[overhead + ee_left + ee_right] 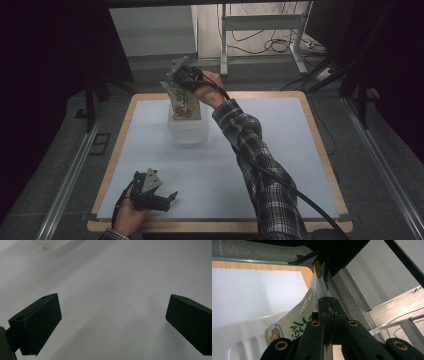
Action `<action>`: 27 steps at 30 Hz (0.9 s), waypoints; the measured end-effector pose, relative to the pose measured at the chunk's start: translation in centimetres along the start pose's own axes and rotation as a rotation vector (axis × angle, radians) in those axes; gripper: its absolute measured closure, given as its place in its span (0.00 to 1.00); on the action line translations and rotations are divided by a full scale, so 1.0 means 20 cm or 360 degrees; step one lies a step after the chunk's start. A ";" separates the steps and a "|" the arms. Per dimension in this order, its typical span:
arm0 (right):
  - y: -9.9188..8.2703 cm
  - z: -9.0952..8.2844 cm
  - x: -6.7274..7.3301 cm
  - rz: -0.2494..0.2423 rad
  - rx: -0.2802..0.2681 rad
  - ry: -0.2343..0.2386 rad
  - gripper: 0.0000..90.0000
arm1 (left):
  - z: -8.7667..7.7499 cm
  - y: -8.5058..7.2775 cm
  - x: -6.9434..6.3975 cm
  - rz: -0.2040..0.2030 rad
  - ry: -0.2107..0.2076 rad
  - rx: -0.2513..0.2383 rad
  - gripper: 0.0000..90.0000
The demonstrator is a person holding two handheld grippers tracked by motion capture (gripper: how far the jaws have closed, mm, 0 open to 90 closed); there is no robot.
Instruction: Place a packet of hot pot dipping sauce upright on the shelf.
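Packet point(183, 102) flat, glossy, crinkled, pinched over translucent box point(189, 131)

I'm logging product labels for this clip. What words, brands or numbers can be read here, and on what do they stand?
Nothing can be quoted with certainty.
Packet: green brush-style characters beside a round picture, cut off by the right hand-held gripper, not legible.
Packet in the high view: print too small and blurred.
Clear container: no text seen.

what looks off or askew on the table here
Nothing spilled or damaged. The packet leans tilted over the clear tub, its top edge pinched in the right gripper, so it is held, not fallen. The left gripper rests open near the table's front edge.
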State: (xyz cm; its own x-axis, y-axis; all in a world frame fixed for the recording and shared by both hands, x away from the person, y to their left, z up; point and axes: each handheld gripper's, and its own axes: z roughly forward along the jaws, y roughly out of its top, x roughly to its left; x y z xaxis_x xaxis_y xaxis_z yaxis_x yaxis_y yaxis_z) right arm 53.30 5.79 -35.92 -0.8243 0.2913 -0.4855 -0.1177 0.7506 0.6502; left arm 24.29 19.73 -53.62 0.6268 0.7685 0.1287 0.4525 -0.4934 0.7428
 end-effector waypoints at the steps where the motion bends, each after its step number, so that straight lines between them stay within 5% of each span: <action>1: -0.01 0.00 0.00 0.0014 0.0006 -0.0001 0.99 | 0.00 0.00 0.00 0.0004 0.0001 0.0003 0.00; 5: -0.07 -0.03 -0.05 0.0044 0.0065 -0.0043 0.99 | 0.00 0.00 0.00 0.0009 0.0003 0.0007 0.00; 13: -0.14 -0.03 -0.02 0.0079 0.0072 0.0065 0.94 | 0.01 0.00 -0.01 0.0016 0.0003 0.0015 0.00; 27: -0.26 -0.15 -0.01 0.0393 -0.0016 0.0127 0.62 | 0.01 0.01 -0.01 0.0043 0.0005 0.0026 0.00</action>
State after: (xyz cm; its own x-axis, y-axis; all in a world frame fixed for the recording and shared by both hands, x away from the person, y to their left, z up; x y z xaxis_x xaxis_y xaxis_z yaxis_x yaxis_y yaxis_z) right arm 52.42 0.09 -37.48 -0.8697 0.4171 -0.2640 0.0874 0.6566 0.7492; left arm 24.37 19.33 -53.59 0.6368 0.7562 0.1504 0.4458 -0.5203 0.7284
